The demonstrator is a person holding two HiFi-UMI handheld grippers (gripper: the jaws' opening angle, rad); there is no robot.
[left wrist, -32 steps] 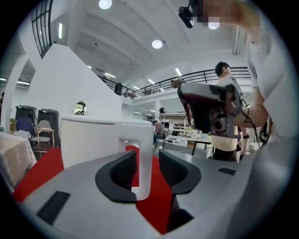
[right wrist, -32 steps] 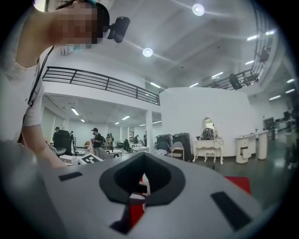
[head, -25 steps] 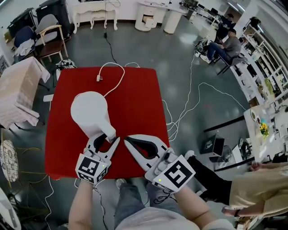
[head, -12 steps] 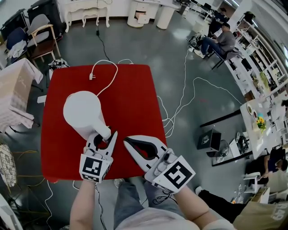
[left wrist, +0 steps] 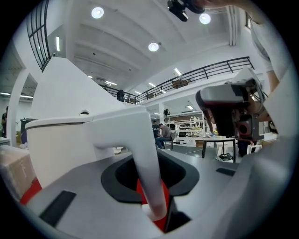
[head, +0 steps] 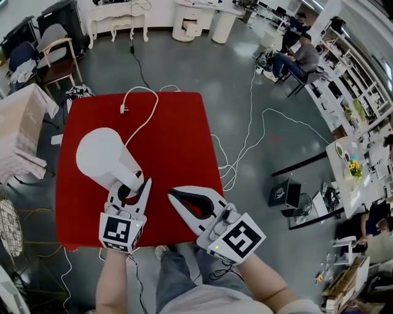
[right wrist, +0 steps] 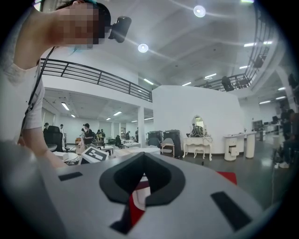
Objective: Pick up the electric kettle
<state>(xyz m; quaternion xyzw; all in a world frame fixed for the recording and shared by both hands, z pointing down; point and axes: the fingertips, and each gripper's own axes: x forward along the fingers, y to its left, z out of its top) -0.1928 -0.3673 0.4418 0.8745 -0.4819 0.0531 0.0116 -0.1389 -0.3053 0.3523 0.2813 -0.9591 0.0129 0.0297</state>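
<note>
The white electric kettle (head: 101,156) stands on the red table (head: 181,135), its handle toward me. My left gripper (head: 131,187) has that handle (left wrist: 145,158) between its jaws, and the pads press on it while the jaws open slightly. In the left gripper view the kettle body (left wrist: 70,140) fills the left side and leans. A white cord (head: 146,109) runs from the kettle to a loose plug at the table's far edge. My right gripper (head: 173,196) hovers over the table's near edge, to the right of the left one, shut and empty (right wrist: 140,186).
A cloth-covered table (head: 21,132) stands left of the red table, with chairs (head: 58,55) behind it. White cables (head: 245,141) trail over the floor on the right. A seated person (head: 301,58) is far off at the upper right. A white desk (head: 120,12) lines the back wall.
The left jaws have closed from wide onto the kettle's handle. The kettle and the left gripper have shifted left and a little up. The right gripper has kept still.
</note>
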